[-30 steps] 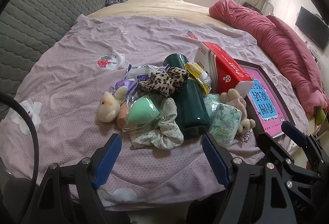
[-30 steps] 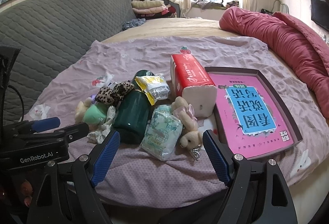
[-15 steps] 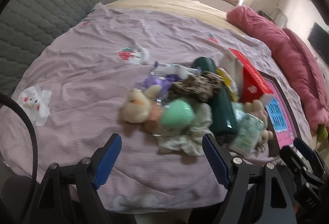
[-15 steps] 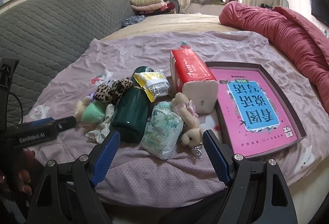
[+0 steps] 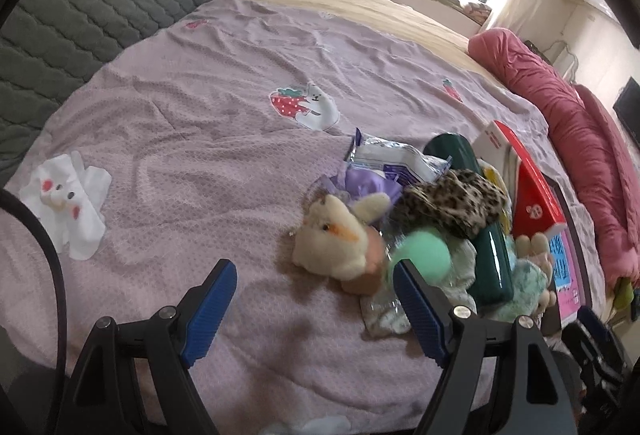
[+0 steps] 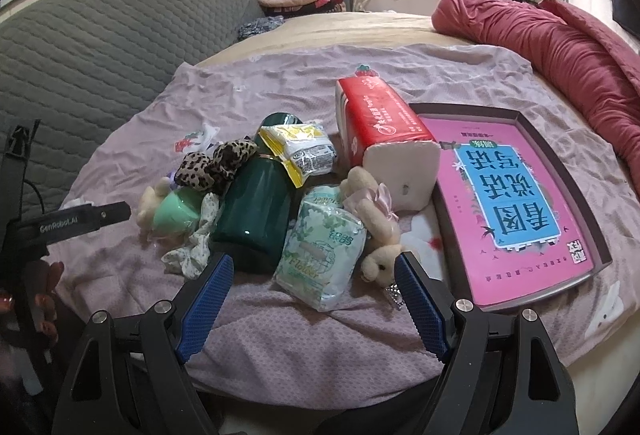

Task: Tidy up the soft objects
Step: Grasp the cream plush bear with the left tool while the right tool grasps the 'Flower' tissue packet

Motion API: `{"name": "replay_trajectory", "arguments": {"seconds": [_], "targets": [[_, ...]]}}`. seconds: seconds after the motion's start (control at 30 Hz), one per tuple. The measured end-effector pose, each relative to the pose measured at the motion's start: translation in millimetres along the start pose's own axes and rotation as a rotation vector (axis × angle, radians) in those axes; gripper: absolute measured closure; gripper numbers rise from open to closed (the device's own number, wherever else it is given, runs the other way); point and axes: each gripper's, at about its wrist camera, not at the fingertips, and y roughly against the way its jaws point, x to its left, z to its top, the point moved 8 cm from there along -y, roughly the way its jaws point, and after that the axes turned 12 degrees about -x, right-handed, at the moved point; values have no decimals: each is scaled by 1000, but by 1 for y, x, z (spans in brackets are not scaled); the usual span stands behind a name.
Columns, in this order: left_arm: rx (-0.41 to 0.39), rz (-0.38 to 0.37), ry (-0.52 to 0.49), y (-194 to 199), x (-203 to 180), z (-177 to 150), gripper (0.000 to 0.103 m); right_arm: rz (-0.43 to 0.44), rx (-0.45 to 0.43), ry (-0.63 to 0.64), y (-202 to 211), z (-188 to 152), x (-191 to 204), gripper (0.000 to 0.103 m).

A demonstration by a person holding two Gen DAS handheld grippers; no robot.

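Observation:
A heap of small items lies on the lilac bedspread (image 5: 192, 139). In it are a cream plush duck (image 5: 332, 239), a leopard-print scrunchie (image 5: 452, 199) (image 6: 216, 165), a mint green sponge (image 5: 424, 253) (image 6: 176, 211), a floral scrunchie (image 6: 196, 247), a plush bear with a pink bow (image 6: 376, 231) and a green tissue pack (image 6: 324, 253). My left gripper (image 5: 312, 309) is open and empty, just short of the duck and a little to its left. My right gripper (image 6: 312, 299) is open and empty in front of the tissue pack.
A dark green bottle (image 6: 256, 219), a red tissue brick (image 6: 380, 131), a yellow snack packet (image 6: 298, 147) and a brown tray (image 6: 520, 115) holding a pink book share the bed. A red quilt (image 6: 560, 47) lies at right, a grey headboard (image 5: 104, 7) at left.
My left gripper has swung left and moved closer to the heap, so the duck now sits near its right finger. The right gripper has edged slightly closer to the pile.

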Motion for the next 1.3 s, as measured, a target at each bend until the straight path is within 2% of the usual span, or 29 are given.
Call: {"name": "replay_trajectory", "arguments": {"seconds": [0.27,0.43,0.47,0.57,0.73,0.93,1.13,1.23,1.3], "targets": [[40,-56,26,-34,0,8,25,6,27,-23,-14,-1,-5,20],[71,-90,69,-49,4,7,33,8,33,-57,-19,2,-14,20],[76,-100,76,-52,5,7,37,6,36,-64,-21,2,-17,20],[90,-116,84,-59,6,6,40,-7,46,-90,-26,4,-26,20],[108,-145,76,-67,-2,5,51,-36,51,-87,-30,7,-35,20],[101,-162,27,-71,-14,8,55,-54,63,-88,-35,5,-38,20],[84,-194,69,-73,-10,14,57,-98,86,-154,-37,1,-57,20],[55,-196,77,-70,-7,21,57,-99,68,-144,-27,1,-45,20],[50,-210,81,-68,-9,23,57,-62,77,-159,-26,0,-31,20]]}}
